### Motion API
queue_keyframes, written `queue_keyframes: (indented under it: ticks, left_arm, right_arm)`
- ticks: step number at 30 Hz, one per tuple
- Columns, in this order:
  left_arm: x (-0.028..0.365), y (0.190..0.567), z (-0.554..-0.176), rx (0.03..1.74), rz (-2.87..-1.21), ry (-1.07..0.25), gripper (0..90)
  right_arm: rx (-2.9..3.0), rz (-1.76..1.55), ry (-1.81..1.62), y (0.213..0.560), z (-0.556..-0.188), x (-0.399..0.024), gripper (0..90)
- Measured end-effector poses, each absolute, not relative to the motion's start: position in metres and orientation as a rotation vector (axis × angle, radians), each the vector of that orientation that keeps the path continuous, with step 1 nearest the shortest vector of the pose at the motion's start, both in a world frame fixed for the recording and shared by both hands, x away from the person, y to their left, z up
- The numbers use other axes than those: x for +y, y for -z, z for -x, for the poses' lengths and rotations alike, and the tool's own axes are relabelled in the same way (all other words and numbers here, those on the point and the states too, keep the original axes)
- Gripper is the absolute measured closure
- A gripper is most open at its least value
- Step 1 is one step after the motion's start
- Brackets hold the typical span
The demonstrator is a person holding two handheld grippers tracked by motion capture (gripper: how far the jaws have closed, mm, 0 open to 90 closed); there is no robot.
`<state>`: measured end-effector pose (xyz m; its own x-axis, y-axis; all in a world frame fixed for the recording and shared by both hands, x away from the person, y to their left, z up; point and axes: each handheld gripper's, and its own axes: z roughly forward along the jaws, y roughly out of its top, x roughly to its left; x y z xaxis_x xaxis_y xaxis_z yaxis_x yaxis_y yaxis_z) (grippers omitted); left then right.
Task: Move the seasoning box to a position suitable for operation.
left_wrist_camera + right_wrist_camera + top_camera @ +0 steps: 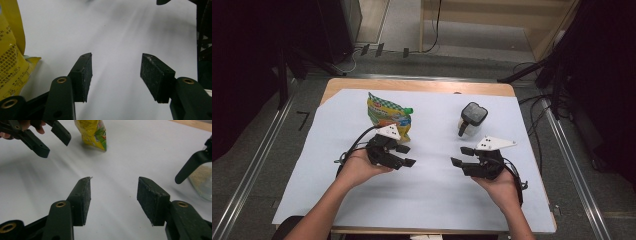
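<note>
A yellow and green snack pouch with a green cap stands at the back left of the white sheet. A clear glass jar with a black lid and lever stands at the back right. My left gripper hovers just in front of the pouch, jaws open and pointing right, nothing between them. My right gripper faces it from the right, open and empty too. In the left gripper view the pouch is at the left edge. In the right gripper view I see the pouch, the jar and the left gripper.
The white sheet covers a wooden table whose back edge shows. Metal rails run along both sides. Cables and dark stands sit on the floor beyond the table.
</note>
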<state>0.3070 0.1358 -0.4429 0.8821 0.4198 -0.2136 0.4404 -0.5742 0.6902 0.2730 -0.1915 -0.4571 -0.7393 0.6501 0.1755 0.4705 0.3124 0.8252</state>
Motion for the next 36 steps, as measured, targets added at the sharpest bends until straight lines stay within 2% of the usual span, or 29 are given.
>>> queue_keyframes:
  ticks: [7,14,29,36]
  left_arm:
    - [0.135,0.445,-0.306,0.607,-2.285,0.036,41.5]
    - [0.135,0.442,-0.305,0.589,-2.277,0.037,39.3]
    - [0.142,0.439,-0.31,0.624,-2.25,0.04,37.8]
    - [0.14,0.438,-0.309,0.6,-2.266,0.033,37.8]
  right_arm:
    - [2.409,-1.059,-1.349,0.464,-0.277,-0.192,46.3]
    - [2.39,-1.059,-1.318,0.47,-0.28,-0.197,52.0]
    - [2.313,-1.123,-1.281,0.471,-0.296,-0.218,48.1]
    - [2.253,-1.237,-1.27,0.476,-0.317,-0.236,47.2]
